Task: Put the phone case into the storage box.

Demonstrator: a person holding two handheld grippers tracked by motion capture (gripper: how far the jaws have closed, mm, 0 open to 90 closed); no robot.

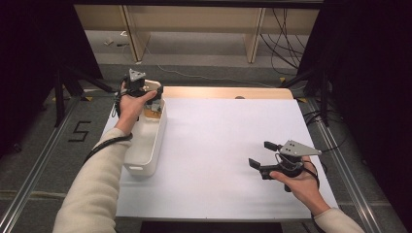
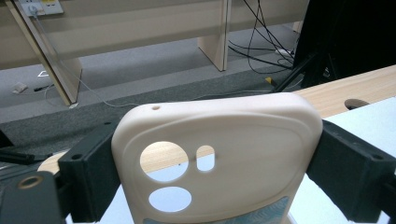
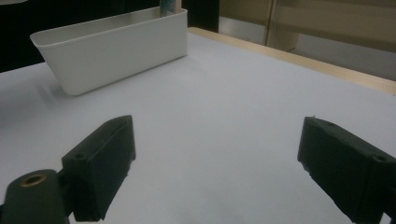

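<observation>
Holding a cream phone case in the left gripper, up over the far end of the white bin at the left edge of the table. Jaws spread wide but clamped on both side edges of the case, black pads pressed flat against it in the left gripper view. Case turned upright-ish with the camera cutouts showing, 3 holes plus a tiny pinhole near the top edge. Bit of light blue print along its bottom edge, too cut off to read. Sitting well apart on the other side, the right gripper hangs low over the bare white tabletop, jaws wide open and gripping nothing, just table surface between the 2 pads. Bin visible farther off from that side, something upright poking out at its far end, can't tell what.
</observation>
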